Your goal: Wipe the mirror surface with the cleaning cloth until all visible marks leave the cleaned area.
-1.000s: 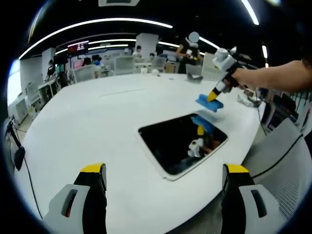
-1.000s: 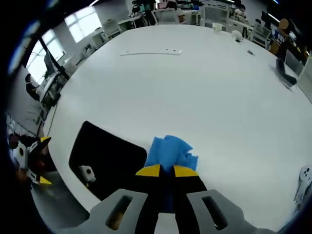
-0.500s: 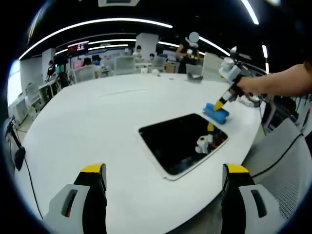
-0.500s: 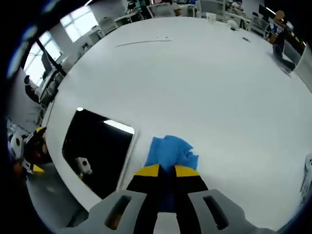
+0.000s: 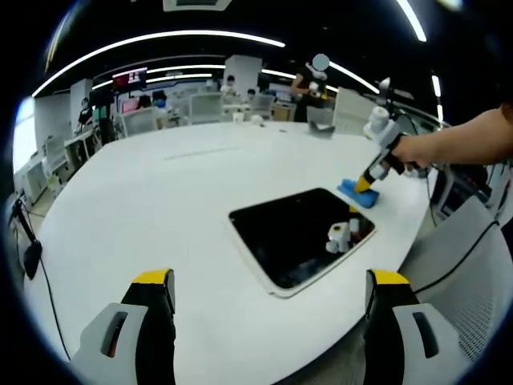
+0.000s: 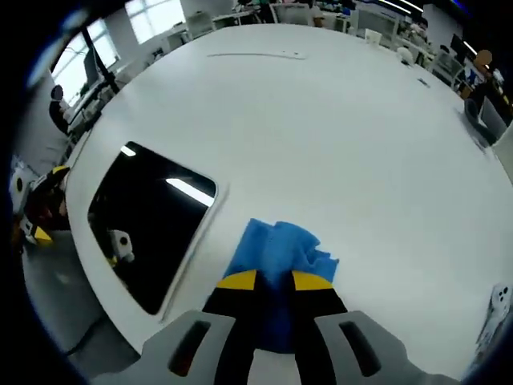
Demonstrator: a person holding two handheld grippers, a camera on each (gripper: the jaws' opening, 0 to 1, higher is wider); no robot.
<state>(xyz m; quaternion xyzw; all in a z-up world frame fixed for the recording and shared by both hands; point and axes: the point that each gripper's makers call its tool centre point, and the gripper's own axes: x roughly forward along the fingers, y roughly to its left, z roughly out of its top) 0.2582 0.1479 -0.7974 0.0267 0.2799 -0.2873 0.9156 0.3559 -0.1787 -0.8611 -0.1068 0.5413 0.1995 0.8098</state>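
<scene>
A dark rectangular mirror (image 5: 300, 234) lies flat on the white round table (image 5: 160, 200), near its front right edge; it reflects a gripper and ceiling lights. The blue cleaning cloth (image 5: 357, 193) rests on the table just beyond the mirror's far right corner. My right gripper (image 5: 369, 180), held by a person's hand, is shut on the cloth. In the right gripper view the cloth (image 6: 276, 250) bunches between the yellow-tipped jaws of the right gripper (image 6: 274, 281), with the mirror (image 6: 144, 218) to the left. My left gripper (image 5: 271, 277) stands open, short of the mirror, holding nothing.
A grey mesh chair (image 5: 473, 265) stands by the table's right edge. A black cable and device (image 5: 30, 255) hang at the left edge. Desks, chairs and people fill the office behind. A thin strip (image 6: 255, 54) lies far across the table.
The right gripper has carried the cloth down and rightward, off the mirror's far corner, onto the table beside it. The left gripper has not moved.
</scene>
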